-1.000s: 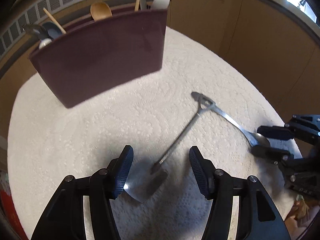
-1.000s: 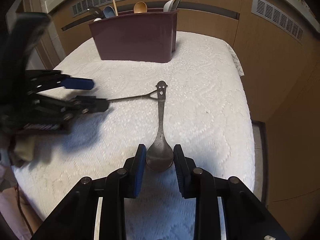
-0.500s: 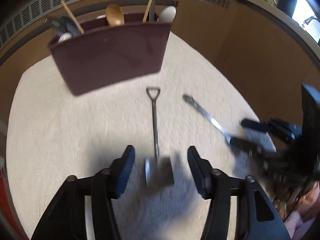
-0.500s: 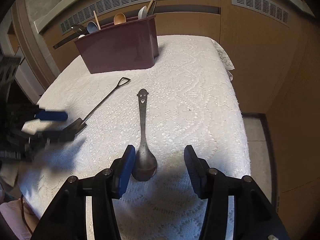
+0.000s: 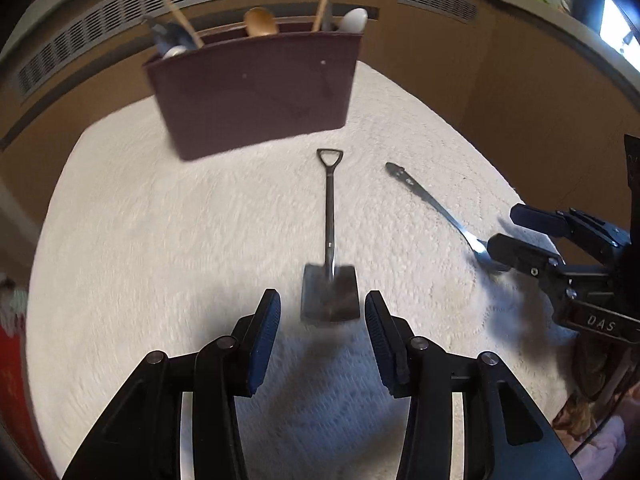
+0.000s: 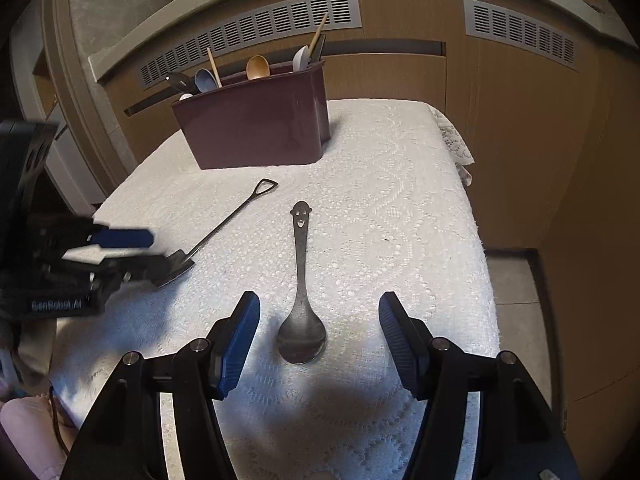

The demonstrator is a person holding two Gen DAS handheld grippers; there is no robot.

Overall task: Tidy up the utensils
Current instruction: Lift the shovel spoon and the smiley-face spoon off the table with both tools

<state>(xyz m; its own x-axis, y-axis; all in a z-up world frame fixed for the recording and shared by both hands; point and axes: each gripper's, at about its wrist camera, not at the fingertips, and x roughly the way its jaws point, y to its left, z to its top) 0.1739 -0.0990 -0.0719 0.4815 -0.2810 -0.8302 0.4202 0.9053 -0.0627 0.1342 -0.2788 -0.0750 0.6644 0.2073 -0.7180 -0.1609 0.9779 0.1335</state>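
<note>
Two metal utensils lie flat on the surface (image 6: 400, 208), which is covered by a white lace-patterned cloth. The shovel spoon (image 5: 330, 236), dark metal with a flat squared blade and a triangular loop grip, runs lengthwise away from the left gripper (image 5: 322, 322), blade nearest the fingers and loop toward the holder (image 5: 256, 92). The round spoon (image 6: 301, 280), dull grey metal with a smiling face cut into its handle end, lies with its oval bowl nearest the right gripper (image 6: 320, 328) and its handle also toward the holder, the two handles well apart. The left fingers stand apart on either side of the blade without pressing it; they have just been closing a little. The right fingers are spread wide around the bowl, clear of it, and have just been opening. The holder, a smooth maroon plastic box with rounded corners, stands upright at the far edge of the cloth. About six utensils stick out of it, among them one wooden spoon, one white spoon, one blue spoon and two thin wooden sticks.
</note>
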